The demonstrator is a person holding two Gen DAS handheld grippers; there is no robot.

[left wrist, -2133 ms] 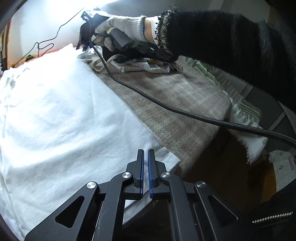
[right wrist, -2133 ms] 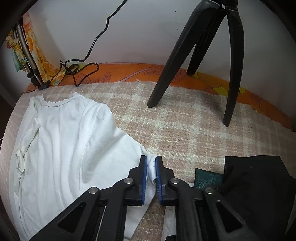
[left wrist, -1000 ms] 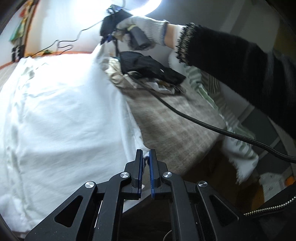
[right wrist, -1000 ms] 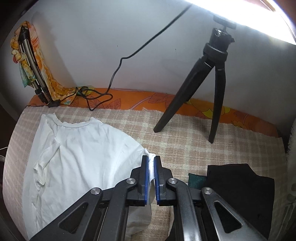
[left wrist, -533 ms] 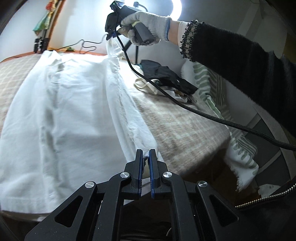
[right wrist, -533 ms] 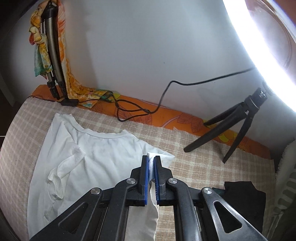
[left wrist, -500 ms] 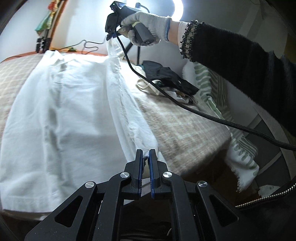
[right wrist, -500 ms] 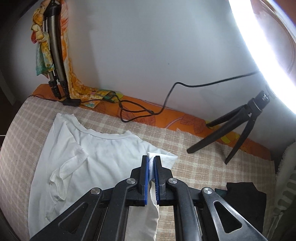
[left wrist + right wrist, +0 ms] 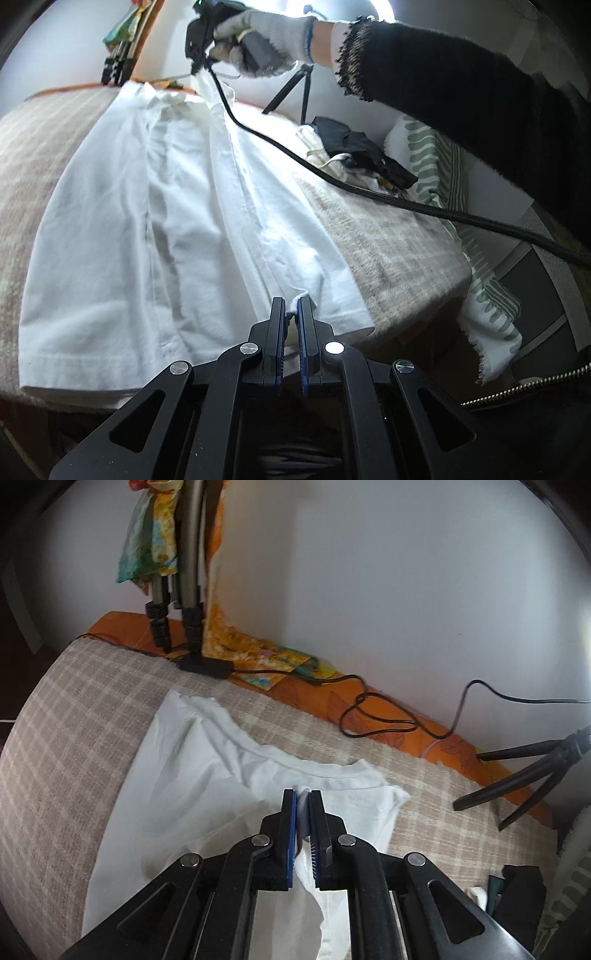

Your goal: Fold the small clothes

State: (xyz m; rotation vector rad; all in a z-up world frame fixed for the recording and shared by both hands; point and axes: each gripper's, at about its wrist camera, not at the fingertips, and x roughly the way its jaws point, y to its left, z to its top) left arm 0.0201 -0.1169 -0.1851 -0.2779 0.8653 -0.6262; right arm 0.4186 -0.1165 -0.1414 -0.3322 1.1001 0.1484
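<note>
A white T-shirt (image 9: 147, 229) lies spread on a beige checked blanket (image 9: 391, 236). My left gripper (image 9: 291, 314) is shut on the shirt's right bottom corner, lifted a little off the blanket. My right gripper (image 9: 302, 799) is shut on the shirt's (image 9: 192, 797) right sleeve edge near the shoulder and holds it above the collar area. In the left wrist view the right gripper (image 9: 199, 62) sits at the far end, held by a gloved hand, with the shirt's right edge stretched between both grippers.
A pile of black and pale clothes (image 9: 354, 147) lies at the right of the blanket. A small black tripod (image 9: 524, 779) and loose cables (image 9: 384, 720) stand near the wall. A larger tripod's legs (image 9: 177, 602) with a coloured scarf stand at the back left.
Both grippers have carried the shirt's right edge up and leftward over the body of the shirt. The right gripper has moved towards the collar and the back-left tripod.
</note>
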